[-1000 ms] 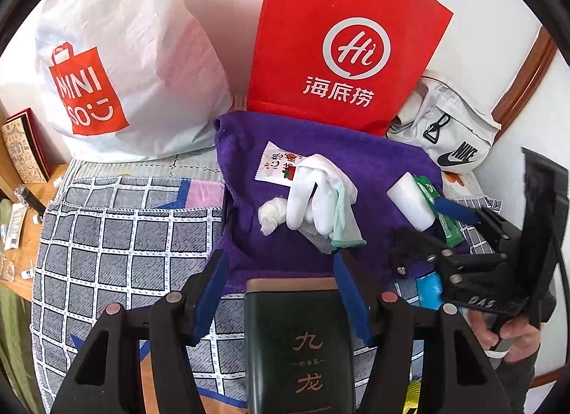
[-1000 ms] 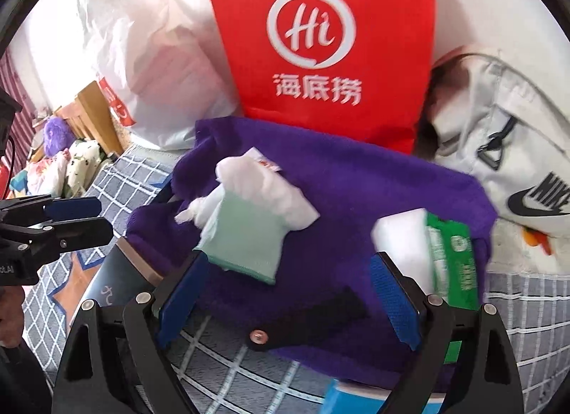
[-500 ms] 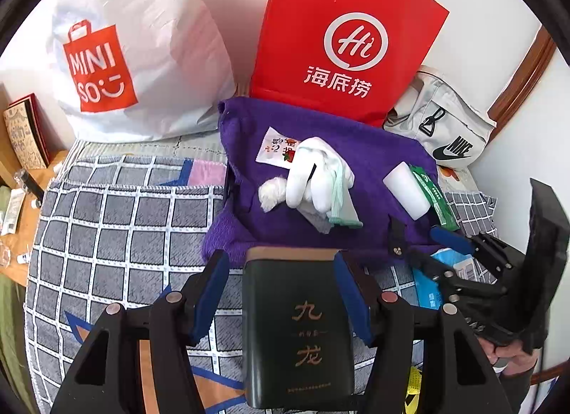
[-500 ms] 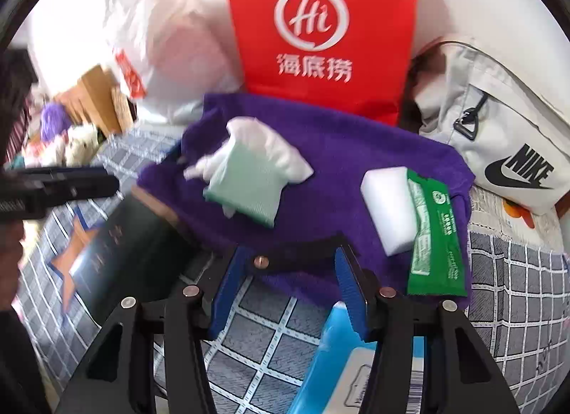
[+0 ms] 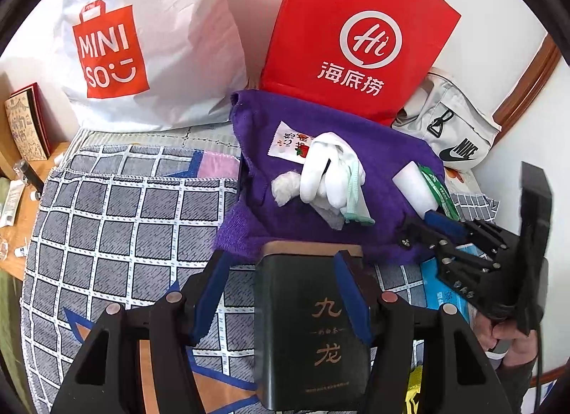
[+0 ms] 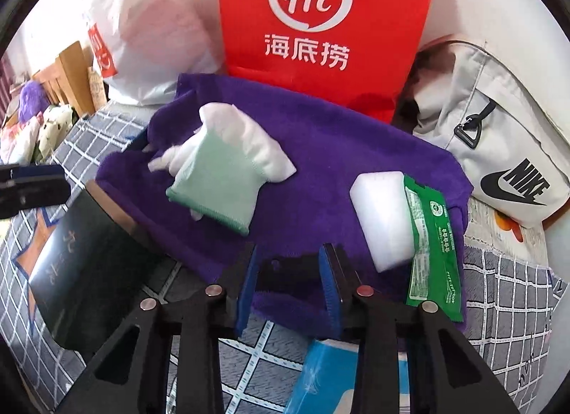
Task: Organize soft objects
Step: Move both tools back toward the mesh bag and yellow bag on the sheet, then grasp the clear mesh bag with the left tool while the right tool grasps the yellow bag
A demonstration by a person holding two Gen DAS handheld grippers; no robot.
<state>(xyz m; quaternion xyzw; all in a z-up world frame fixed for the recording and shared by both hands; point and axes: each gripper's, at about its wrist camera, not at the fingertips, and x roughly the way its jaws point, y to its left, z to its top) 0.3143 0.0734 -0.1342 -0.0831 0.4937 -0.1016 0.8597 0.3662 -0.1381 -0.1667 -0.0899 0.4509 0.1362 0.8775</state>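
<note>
A purple towel (image 5: 320, 171) (image 6: 320, 150) lies on the checked bedspread (image 5: 117, 221), with white gloves (image 5: 327, 171) (image 6: 231, 164), a white sponge block (image 5: 413, 186) (image 6: 384, 214), a green packet (image 6: 431, 250) and a small white sachet (image 5: 288, 139) on it. My left gripper (image 5: 281, 271) is open, its fingers either side of a dark green box (image 5: 313, 328) (image 6: 74, 264) without touching it. My right gripper (image 6: 288, 271) is shut on the towel's near edge with its black strap (image 6: 285, 268). It also shows in the left wrist view (image 5: 427, 228).
A red Haidilao bag (image 5: 359, 43) (image 6: 320, 22) and a white Miniso bag (image 5: 142, 43) stand against the wall behind. A white Nike bag (image 5: 452, 129) (image 6: 498, 150) lies at the right. A blue tissue pack (image 6: 331, 374) lies under my right gripper. A wooden bedside table (image 5: 21, 179) stands at the left.
My right gripper has closed from wide open onto the towel's near edge and strap. My left gripper has drawn back a little, the box staying between its open fingers.
</note>
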